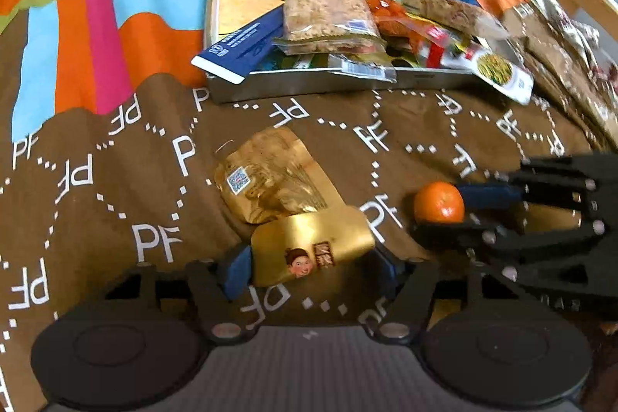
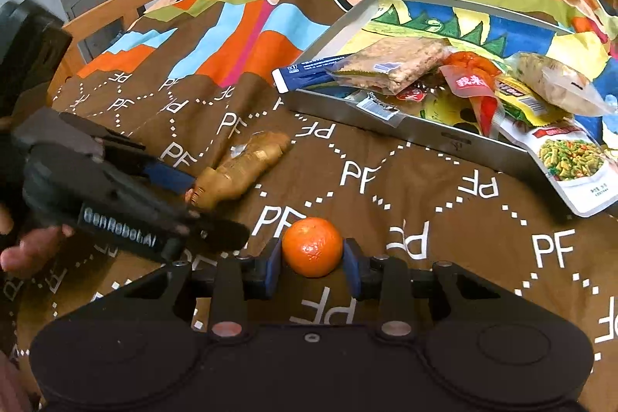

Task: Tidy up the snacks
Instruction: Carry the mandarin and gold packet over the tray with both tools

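Cloth [image 1: 116,203] [image 2: 444,230]: brown with white PF print, colour stripes and a cartoon face further out, under both grippers.

Tin [image 1: 309,85] [image 2: 444,138]: open metal tray straight ahead of the left gripper, ahead-right of the right one. Holds a heap of snacks: blue bar [image 1: 235,53] [image 2: 309,74] overhanging the near-left corner, grain bar [image 1: 328,16] [image 2: 401,62] on top of it, red pack [image 1: 394,18] [image 2: 471,83], pouch [image 1: 498,72] [image 2: 571,161] hanging over the near-right rim onto the cloth.

Left gripper [image 1: 313,265] [image 2: 193,197]: clamped on a gold pack [image 1: 313,246], blue pads against both its sides. A second gold pack [image 1: 270,176] [image 2: 247,165] lies just beyond, touching or overlapping the held one. From the right wrist the two gold packs read as one lump, can't separate them.

Right gripper [image 2: 313,261] [image 1: 444,215]: sits right of the left gripper, close by. Orange [image 2: 313,246] [image 1: 438,201] is between its blue pads, both pads against the peel, so gripped. Orange is on or just off the cloth, can't tell which.

Tin is well ahead of both held items.
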`<action>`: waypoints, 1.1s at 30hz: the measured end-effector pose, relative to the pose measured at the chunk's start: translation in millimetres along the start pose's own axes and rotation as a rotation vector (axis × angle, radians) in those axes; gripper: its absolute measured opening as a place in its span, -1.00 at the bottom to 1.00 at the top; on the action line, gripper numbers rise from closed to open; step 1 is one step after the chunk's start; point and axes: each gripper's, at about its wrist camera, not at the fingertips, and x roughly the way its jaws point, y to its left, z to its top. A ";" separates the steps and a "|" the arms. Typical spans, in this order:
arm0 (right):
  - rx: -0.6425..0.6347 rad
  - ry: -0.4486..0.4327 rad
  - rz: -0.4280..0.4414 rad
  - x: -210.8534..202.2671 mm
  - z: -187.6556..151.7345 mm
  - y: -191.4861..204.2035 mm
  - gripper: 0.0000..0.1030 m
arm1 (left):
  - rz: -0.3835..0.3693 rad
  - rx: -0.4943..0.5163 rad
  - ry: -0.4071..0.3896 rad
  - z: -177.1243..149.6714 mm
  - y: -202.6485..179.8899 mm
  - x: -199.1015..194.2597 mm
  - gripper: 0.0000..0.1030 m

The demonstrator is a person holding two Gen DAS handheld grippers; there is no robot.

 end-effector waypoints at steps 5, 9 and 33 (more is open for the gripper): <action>0.005 0.007 -0.023 3.6 1.6 -4.0 -0.29 | -0.069 -0.142 -0.019 4.3 22.9 3.5 0.60; 0.014 0.001 -0.030 8.0 5.0 -3.6 -0.29 | -0.064 -0.217 -0.031 12.5 32.5 10.4 0.61; -0.039 -0.017 -0.061 11.6 4.0 3.2 -0.30 | 0.119 -0.196 0.004 23.9 4.3 25.3 0.11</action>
